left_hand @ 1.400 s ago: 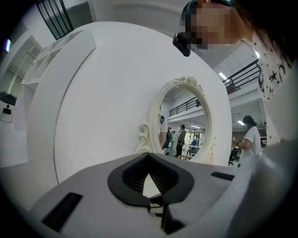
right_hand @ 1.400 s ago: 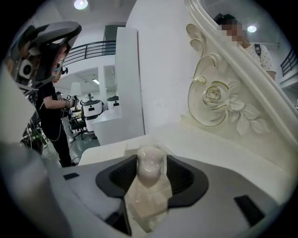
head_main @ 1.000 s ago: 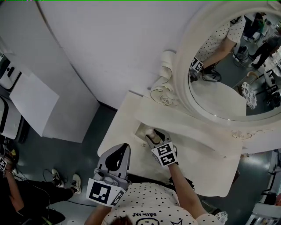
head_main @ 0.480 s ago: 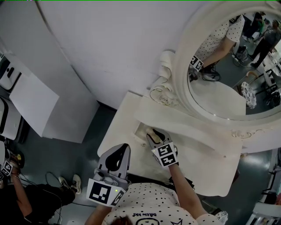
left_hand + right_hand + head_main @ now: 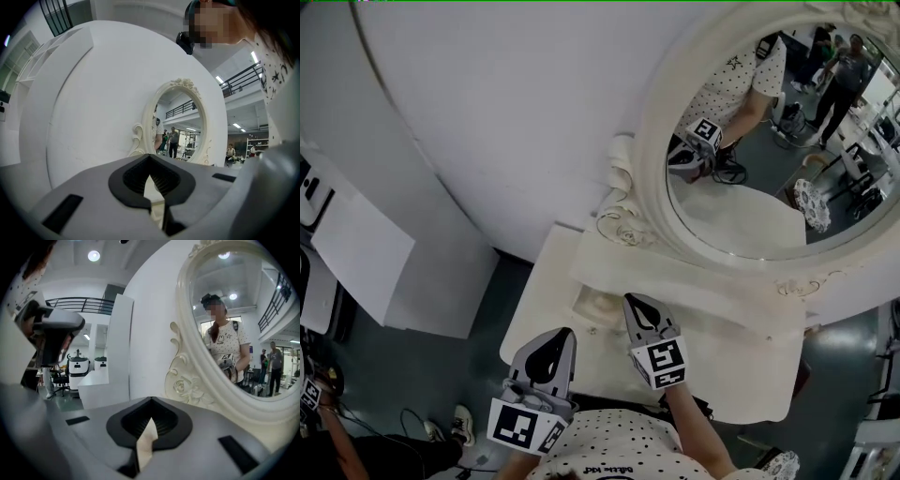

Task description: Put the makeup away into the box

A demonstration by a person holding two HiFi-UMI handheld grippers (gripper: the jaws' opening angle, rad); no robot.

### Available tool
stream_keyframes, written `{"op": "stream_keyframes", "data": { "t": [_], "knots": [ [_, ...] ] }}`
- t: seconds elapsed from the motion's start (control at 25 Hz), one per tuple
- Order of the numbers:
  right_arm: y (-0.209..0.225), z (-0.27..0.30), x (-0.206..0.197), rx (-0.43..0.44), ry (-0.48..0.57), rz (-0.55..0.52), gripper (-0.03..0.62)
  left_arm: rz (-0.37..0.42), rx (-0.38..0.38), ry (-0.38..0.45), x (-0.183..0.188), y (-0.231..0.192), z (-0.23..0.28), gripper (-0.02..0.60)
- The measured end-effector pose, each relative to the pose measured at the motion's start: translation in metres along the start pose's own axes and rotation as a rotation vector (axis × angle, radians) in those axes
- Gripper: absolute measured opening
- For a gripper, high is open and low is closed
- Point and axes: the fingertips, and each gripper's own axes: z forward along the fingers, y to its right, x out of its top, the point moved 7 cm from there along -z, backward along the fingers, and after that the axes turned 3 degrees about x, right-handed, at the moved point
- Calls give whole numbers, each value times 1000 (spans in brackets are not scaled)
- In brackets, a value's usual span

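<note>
On top of the table, below the mirror, a small open box is sunk in at the left end. The makeup, a pale round thing, is seen lying inside the box; it's too blurry for more to be told. The right gripper is held over the table w/ its tip nr the box. Its jaws have just been closed & are pressed together w/ nothing between. The left gripper is held by the table's front edge, also clenched & empty.
</note>
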Motion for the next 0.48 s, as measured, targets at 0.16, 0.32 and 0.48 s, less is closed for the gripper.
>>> {"op": "stream_keyframes", "data": {
  "t": [0.16,0.32,0.48],
  "knots": [
    [8,-53,25,-82,102,13,5,5,-61,5,1,19,5,5],
    [14,-115,51,-201,217,22,5,10,-173,22,1,37,20,5],
    [8,-179,67,-291,293,38,5,19,-262,22,1,59,29,5]
  ]
}}
